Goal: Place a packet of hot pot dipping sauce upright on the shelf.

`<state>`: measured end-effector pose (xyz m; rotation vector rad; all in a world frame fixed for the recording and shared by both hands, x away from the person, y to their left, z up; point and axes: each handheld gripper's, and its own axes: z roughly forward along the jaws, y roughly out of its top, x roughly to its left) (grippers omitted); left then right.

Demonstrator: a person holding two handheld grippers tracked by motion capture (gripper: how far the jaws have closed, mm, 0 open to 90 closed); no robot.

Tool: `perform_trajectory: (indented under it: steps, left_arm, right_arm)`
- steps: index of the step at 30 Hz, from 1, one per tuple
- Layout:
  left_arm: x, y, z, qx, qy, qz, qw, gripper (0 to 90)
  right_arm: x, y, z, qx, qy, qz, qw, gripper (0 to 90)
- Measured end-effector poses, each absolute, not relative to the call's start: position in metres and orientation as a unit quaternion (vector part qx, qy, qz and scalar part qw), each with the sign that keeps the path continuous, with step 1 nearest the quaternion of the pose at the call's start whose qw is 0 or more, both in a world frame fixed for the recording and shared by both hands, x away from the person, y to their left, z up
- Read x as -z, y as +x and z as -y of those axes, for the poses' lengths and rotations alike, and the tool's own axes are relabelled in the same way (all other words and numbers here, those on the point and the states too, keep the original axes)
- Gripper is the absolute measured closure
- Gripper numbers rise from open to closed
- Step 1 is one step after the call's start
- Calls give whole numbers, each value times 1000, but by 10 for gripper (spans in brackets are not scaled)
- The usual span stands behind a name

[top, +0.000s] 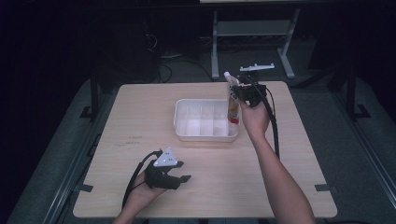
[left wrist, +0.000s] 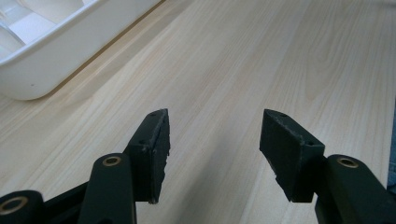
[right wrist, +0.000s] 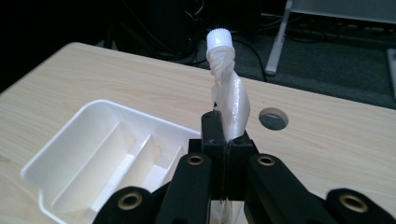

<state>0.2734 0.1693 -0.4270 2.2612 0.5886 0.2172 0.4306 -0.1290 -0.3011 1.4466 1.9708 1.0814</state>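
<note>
The right gripper (right wrist: 225,140) has its jaws closed on a white tube (right wrist: 229,100); the capped end rises above the fingers (right wrist: 212,135). A white divided tray (right wrist: 70,149) lies left of them.

Dim lab/workshop: bare wood table (top: 140,107), floor cables (top: 187,63), metal stand legs (top: 215,51).

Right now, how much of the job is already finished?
Done: the right tool has gripped the squeezed white tube with a screw cap. In hand: it holds the tube above the white divided plastic tray. Left: placing it inside. The left tool is open, idle.
</note>
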Motion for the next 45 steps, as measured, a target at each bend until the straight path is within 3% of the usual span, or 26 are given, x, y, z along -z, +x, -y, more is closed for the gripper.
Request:
perform_trajectory:
  steps: [7, 45]
  left_arm:
    - [427, 272, -169, -85, 888, -231, 388, 421]
    - [428, 272, -168, -85, 890, -230, 385, 419]
  right_arm:
    - [308, 433, 115, -354, 511, -739, 261, 891]
    - [344, 443, 123, -365, 530, -745, 178, 865]
